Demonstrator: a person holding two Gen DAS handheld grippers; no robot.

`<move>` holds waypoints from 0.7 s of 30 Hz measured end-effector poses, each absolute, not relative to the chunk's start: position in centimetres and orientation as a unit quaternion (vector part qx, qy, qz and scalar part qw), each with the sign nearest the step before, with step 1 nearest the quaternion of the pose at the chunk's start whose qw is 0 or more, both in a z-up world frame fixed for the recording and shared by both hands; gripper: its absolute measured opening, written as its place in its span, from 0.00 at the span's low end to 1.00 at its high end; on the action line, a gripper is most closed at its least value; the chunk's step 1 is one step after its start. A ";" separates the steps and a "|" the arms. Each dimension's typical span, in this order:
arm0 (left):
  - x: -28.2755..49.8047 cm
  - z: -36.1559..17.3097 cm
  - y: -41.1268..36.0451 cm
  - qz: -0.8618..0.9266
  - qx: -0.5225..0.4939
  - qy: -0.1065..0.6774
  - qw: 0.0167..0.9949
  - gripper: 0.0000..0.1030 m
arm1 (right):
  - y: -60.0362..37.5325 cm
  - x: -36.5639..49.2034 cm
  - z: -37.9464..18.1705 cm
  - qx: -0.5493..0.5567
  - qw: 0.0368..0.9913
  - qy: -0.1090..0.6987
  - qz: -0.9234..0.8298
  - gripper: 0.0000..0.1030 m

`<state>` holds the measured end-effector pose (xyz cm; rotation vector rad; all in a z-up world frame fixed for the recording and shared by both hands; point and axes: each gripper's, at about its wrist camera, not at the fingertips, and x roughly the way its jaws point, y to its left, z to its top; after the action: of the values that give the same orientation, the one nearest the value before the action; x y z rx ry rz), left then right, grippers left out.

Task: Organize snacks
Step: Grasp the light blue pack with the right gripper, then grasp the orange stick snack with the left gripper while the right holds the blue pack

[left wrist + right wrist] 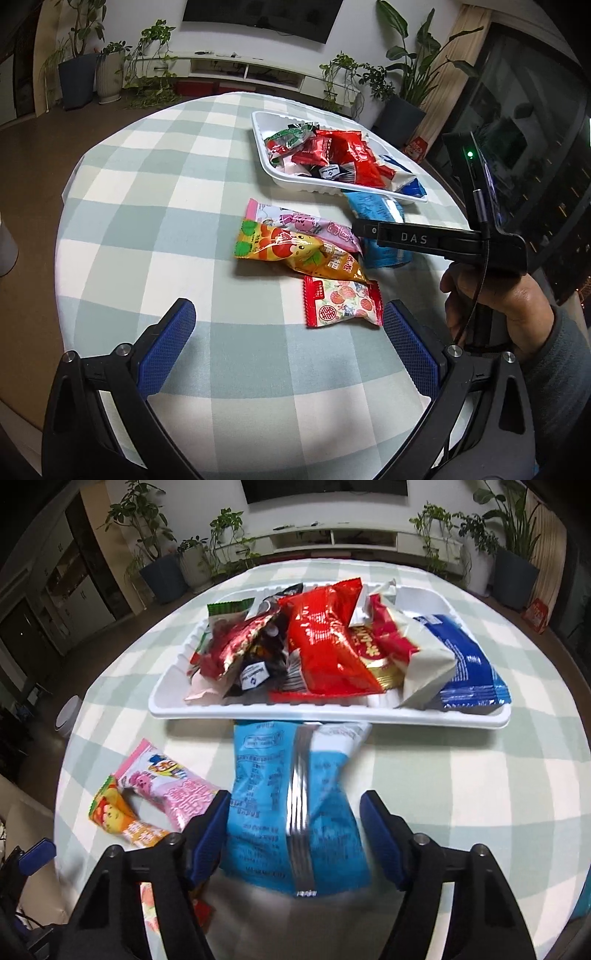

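Observation:
A white tray holds several snack packets, mostly red, with a dark blue one at its right end. On the checked tablecloth lie a pink packet, an orange packet, a strawberry-print packet and a light blue packet. My left gripper is open and empty, just short of the strawberry packet. My right gripper is open with its fingers on either side of the light blue packet, which lies between them in front of the tray.
The round table has its edge close on the left and the far side. Potted plants and a low TV cabinet stand beyond it. The hand holding the right gripper shows at the right of the left wrist view.

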<state>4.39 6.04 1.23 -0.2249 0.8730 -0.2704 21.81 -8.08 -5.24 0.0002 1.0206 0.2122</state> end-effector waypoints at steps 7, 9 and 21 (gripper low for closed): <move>4.6 1.0 6.0 -0.128 -0.104 0.421 0.892 1.00 | -9.0 21.4 -4.9 0.009 0.863 0.494 0.109 0.46; 4.6 1.0 6.2 -0.128 -0.106 0.419 0.893 0.99 | -9.8 21.1 -4.5 0.024 0.862 0.494 0.108 0.44; 5.4 3.0 3.5 -0.197 0.014 0.407 0.892 1.00 | -15.0 16.6 -3.0 0.118 0.867 0.469 0.125 0.44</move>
<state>5.37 3.52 3.00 0.0289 0.8439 -0.4092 16.60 -15.04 -2.96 0.2471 0.9811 0.2614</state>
